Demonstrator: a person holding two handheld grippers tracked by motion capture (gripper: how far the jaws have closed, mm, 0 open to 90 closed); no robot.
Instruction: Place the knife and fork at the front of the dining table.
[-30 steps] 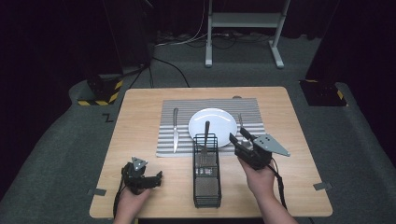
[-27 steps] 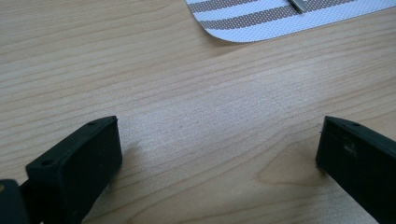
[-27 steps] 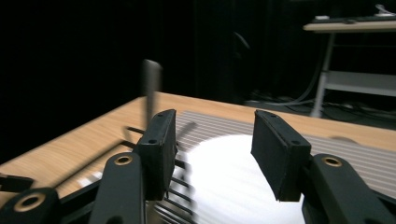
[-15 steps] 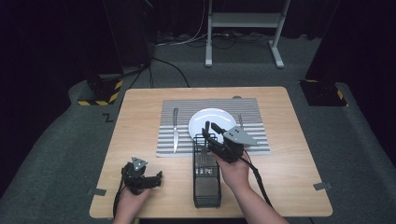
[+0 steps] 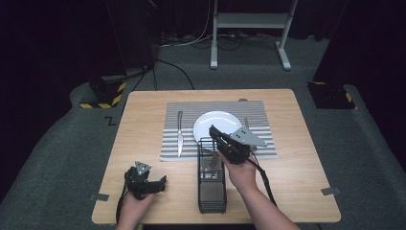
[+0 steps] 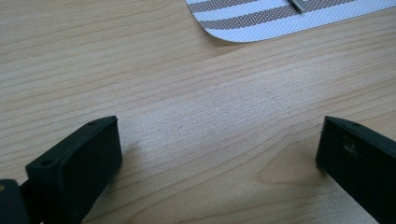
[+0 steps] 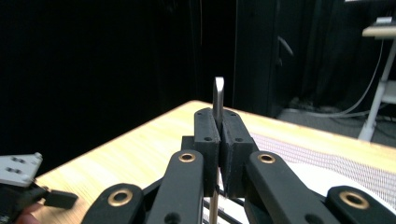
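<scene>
Gripping a thin silver utensil handle firmly, right hand-held gripper should lift straight up, clearing the black wire caddy; left hand-held gripper rests released.

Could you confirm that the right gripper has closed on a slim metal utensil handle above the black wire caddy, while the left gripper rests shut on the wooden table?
Not quite: the left gripper is open, jaws wide apart over the bare wooden table, as the left gripper view shows. The right gripper has indeed closed on the slim metal utensil handle above the black wire caddy.

Upright metal utensil handle, above black wire caddy
</scene>
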